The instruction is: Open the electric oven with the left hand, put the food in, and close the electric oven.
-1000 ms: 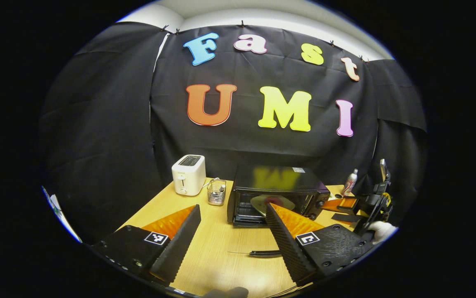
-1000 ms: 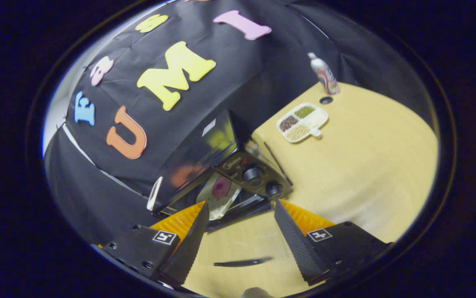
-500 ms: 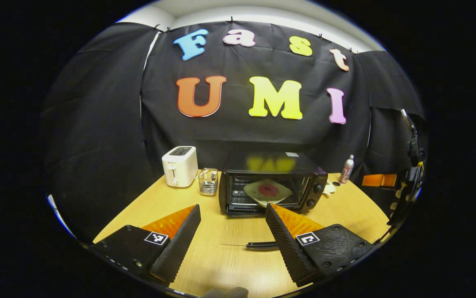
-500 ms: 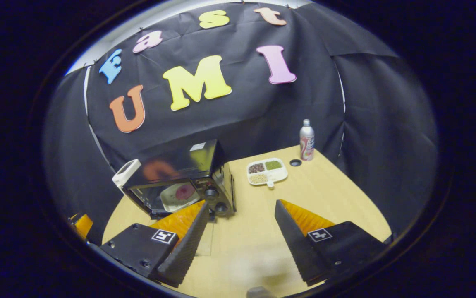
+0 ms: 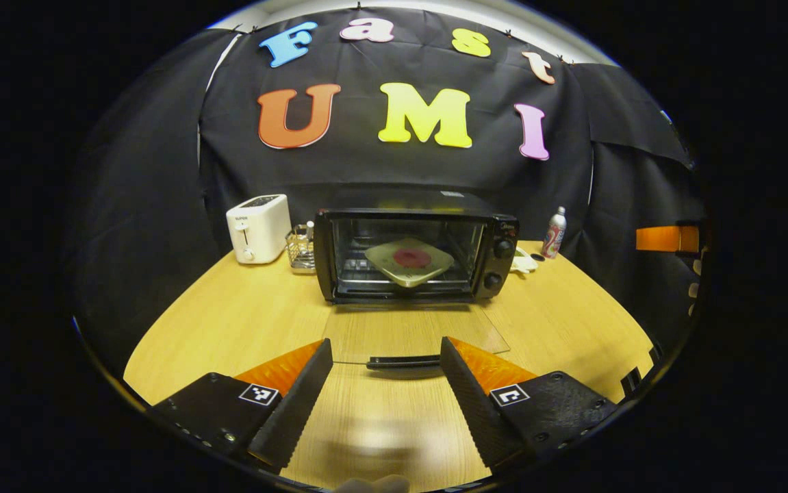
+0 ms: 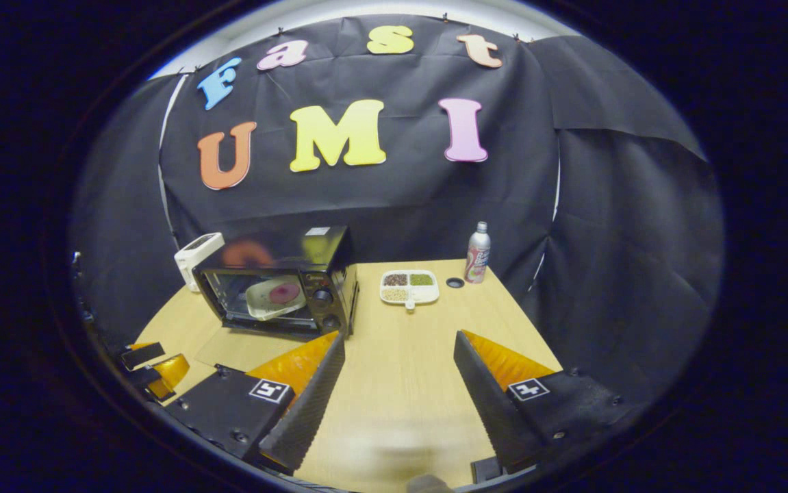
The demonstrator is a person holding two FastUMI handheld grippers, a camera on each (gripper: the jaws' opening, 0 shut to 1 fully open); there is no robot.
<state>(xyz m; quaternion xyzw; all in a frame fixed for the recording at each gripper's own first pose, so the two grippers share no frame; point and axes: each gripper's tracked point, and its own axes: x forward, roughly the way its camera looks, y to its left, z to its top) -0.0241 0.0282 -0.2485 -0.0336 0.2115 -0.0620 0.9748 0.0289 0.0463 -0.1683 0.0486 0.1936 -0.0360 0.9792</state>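
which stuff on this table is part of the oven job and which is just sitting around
Part of the job: electric oven, its open door, plate of food inside.

Just sitting around: toaster, wire basket, sectioned tray, can.

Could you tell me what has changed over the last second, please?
Both claws, left and right, drew back from the oven and levelled out, open and empty throughout. The right one, tilted steeply before, now sits upright. The plate of food stays inside, the glass door still lies open, and the toaster and bottle haven't moved.
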